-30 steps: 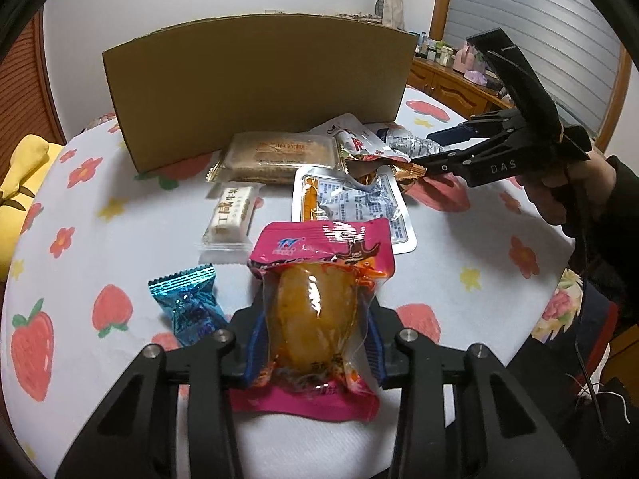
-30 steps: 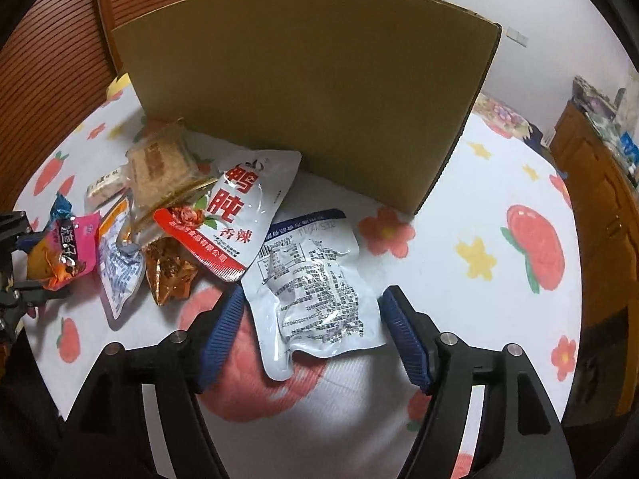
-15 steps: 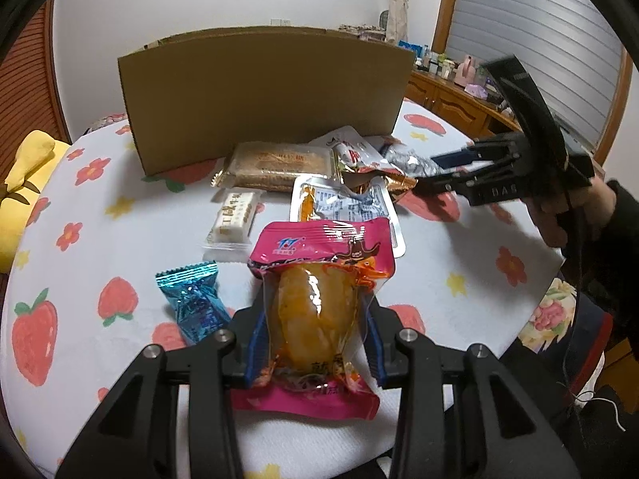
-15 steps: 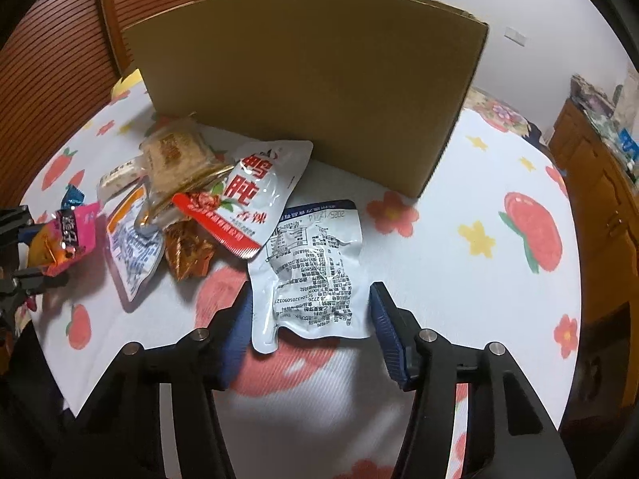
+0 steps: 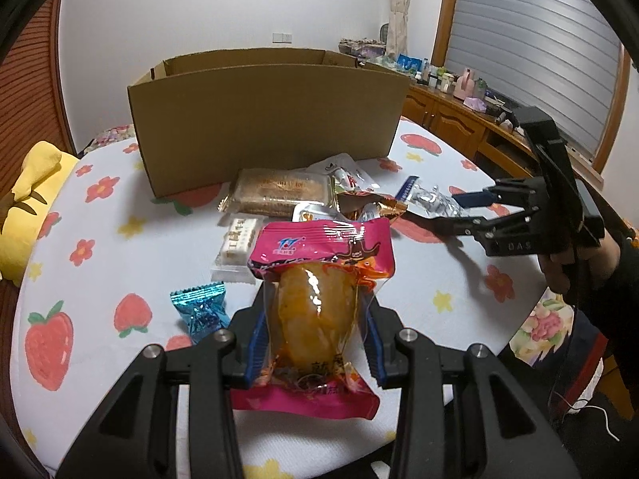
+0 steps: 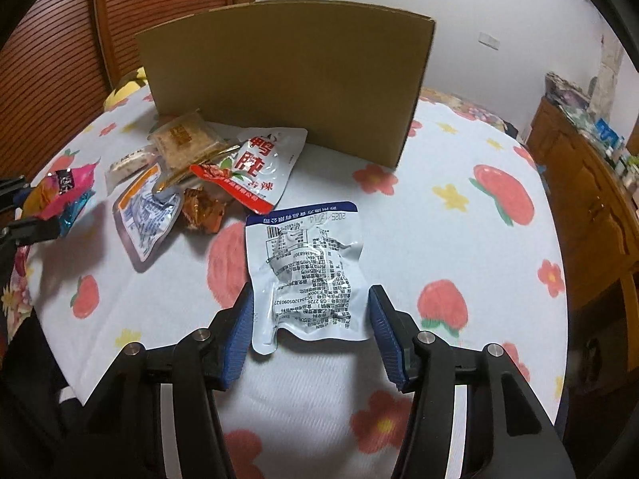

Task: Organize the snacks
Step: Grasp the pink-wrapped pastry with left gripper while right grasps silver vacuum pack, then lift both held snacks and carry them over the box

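Two grippers, each with a packet between its fingers. Left gripper [image 5: 315,333]: fingers closed on the pink pouch [image 5: 319,279], blue pads pressing both sides of the yellow-orange bulge, pouch upright, long axis running away from the fingers toward the box [image 5: 263,119]. Right gripper [image 6: 311,335]: fingers straddle the near end of the white pouch [image 6: 307,275], left pad at its edge, right pad just beside it with a sliver of gap; firm grip not certain, so I count it as open. White pouch lies flat on the counter [image 6: 459,231], print side up, long axis pointing away from the fingers, toward the box's right corner. Remaining snacks sit in a loose pile between the two grippers, in front of the box wall; blue candy [image 5: 199,309] just left of the left fingers. Box is open-topped, straight ahead of both hands; left looks the readier, load already lifted.
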`<move>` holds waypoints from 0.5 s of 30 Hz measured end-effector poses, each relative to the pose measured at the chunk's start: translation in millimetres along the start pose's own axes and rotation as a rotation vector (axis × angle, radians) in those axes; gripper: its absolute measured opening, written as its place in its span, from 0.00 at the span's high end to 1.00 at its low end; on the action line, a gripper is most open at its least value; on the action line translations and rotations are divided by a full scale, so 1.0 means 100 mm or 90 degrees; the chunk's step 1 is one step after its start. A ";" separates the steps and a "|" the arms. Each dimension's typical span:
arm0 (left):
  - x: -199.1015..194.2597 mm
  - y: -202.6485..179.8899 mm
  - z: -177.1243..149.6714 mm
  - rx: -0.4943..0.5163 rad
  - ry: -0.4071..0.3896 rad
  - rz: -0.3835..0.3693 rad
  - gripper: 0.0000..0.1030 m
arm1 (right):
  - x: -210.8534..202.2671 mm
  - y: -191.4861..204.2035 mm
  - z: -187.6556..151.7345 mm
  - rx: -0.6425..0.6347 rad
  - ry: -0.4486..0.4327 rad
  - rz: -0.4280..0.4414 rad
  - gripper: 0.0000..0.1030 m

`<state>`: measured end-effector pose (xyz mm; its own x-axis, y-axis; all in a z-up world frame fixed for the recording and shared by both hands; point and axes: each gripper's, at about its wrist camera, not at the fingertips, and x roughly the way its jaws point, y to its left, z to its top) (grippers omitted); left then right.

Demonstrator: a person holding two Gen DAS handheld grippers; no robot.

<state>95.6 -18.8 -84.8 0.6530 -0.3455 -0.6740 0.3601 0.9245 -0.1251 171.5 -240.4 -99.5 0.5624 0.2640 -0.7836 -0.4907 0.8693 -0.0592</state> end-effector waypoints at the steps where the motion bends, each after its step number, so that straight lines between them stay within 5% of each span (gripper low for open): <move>1: -0.01 0.00 0.01 -0.001 -0.002 0.000 0.62 | -0.01 0.02 -0.01 0.003 -0.003 0.001 0.45; 15: -0.18 -0.06 0.10 0.003 -0.031 -0.001 0.62 | -0.38 0.14 -0.18 0.022 -0.061 0.013 0.45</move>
<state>88.4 -19.9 -64.2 0.6845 -0.3540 -0.6373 0.3637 0.9235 -0.1223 131.4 -245.6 -81.8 0.6141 0.3185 -0.7221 -0.4798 0.8771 -0.0212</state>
